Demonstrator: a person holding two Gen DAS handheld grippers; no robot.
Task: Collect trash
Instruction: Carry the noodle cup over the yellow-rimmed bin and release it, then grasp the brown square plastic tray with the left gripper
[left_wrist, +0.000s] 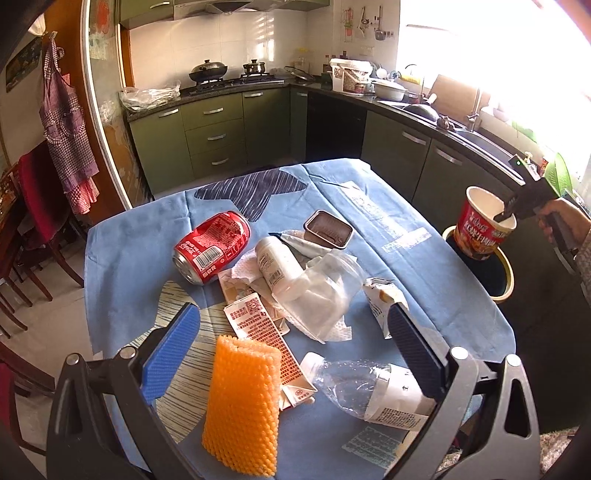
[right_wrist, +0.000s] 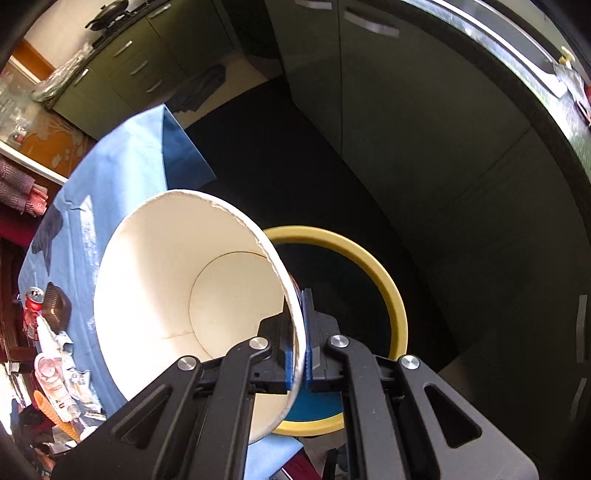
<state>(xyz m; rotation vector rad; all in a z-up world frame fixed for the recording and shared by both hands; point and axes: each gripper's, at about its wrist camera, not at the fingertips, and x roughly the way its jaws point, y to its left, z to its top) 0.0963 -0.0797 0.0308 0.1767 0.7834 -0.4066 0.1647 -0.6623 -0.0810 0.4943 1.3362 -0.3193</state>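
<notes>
My right gripper (right_wrist: 297, 325) is shut on the rim of an empty paper noodle cup (right_wrist: 184, 295), holding it over a dark bin with a yellow rim (right_wrist: 380, 273). In the left wrist view the same cup (left_wrist: 482, 225) hangs above the bin (left_wrist: 504, 280) past the table's right edge, the right gripper (left_wrist: 506, 214) held by a hand (left_wrist: 569, 218). My left gripper (left_wrist: 295, 328) stands open above the trash pile: an orange foam net (left_wrist: 242, 402), a clear plastic bottle (left_wrist: 365, 387), a red soda can (left_wrist: 212, 245), a white bottle (left_wrist: 279, 262) and a crumpled plastic bag (left_wrist: 325, 291).
A blue cloth (left_wrist: 369, 206) covers the table. A dark metal tin (left_wrist: 328, 229), a printed carton (left_wrist: 258, 325) and a torn wrapper (left_wrist: 380, 299) also lie there. Green kitchen cabinets (left_wrist: 221, 125) and a sink counter (left_wrist: 461, 129) stand behind; chairs (left_wrist: 37, 199) at left.
</notes>
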